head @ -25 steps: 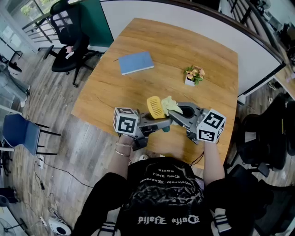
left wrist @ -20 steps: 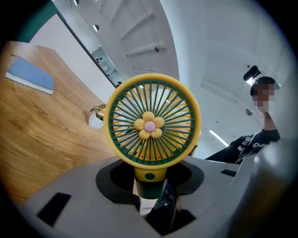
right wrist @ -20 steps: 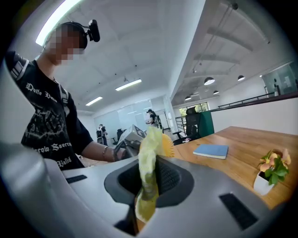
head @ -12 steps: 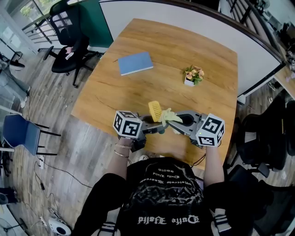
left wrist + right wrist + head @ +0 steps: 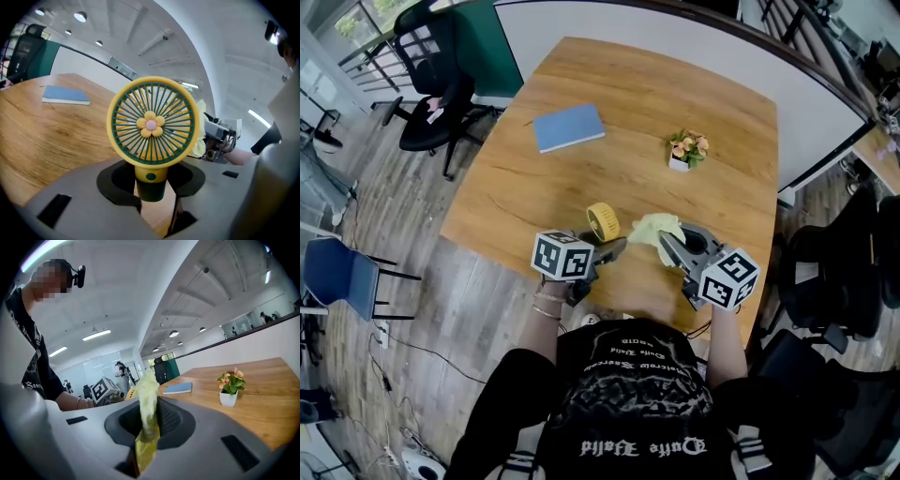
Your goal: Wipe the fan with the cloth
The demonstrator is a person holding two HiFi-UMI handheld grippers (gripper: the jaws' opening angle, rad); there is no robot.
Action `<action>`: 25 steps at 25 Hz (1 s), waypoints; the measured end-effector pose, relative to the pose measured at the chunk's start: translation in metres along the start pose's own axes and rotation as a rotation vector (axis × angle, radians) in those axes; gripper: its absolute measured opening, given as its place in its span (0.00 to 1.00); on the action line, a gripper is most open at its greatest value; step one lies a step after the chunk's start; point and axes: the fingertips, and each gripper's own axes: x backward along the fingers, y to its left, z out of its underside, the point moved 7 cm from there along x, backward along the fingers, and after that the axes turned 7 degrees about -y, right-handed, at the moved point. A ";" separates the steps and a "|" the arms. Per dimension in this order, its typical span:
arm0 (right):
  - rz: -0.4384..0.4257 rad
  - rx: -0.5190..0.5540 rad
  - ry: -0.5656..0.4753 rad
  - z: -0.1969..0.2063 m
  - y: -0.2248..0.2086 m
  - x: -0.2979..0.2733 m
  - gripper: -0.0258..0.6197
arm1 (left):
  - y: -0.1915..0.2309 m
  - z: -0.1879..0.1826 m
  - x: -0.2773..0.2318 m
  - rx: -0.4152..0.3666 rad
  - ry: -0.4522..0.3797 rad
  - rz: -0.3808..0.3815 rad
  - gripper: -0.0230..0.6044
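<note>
My left claw [image 5: 614, 247] is clamped on the dark green handle of the fan [image 5: 602, 221], so its round yellow head stands just past my jaws, grille turned back toward the claw, over the near part of the surface [image 5: 609, 112]. My right claw [image 5: 667, 246] is pinched tight on the cloth [image 5: 656, 228], which sticks out of the jaws in a pale yellow bunch. The cloth sits just right of the fan, a narrow strip of wood showing between them
</note>
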 end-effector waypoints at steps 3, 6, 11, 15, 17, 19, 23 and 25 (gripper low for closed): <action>0.050 -0.023 -0.005 0.010 -0.002 0.008 0.12 | 0.011 0.003 -0.004 -0.059 0.046 -0.131 0.33; 0.091 -0.052 -0.011 0.019 -0.002 0.017 0.11 | 0.023 0.008 -0.005 -0.132 0.111 -0.274 0.33; 0.132 -0.073 -0.001 0.030 -0.002 0.025 0.11 | 0.040 0.018 -0.012 -0.252 0.249 -0.376 0.33; 0.156 -0.089 0.002 0.036 -0.004 0.028 0.11 | 0.052 0.026 -0.019 -0.289 0.369 -0.427 0.33; 0.164 -0.104 -0.002 0.039 -0.004 0.027 0.11 | 0.057 0.032 -0.020 -0.309 0.445 -0.463 0.33; 0.169 -0.122 -0.004 0.043 -0.003 0.025 0.12 | 0.056 0.032 -0.029 -0.328 0.439 -0.437 0.33; 0.166 -0.147 0.002 0.051 -0.002 0.022 0.12 | 0.051 0.035 -0.044 -0.355 0.461 -0.394 0.33; 0.170 -0.161 -0.001 0.053 0.000 0.022 0.11 | 0.051 0.039 -0.047 -0.357 0.486 -0.401 0.33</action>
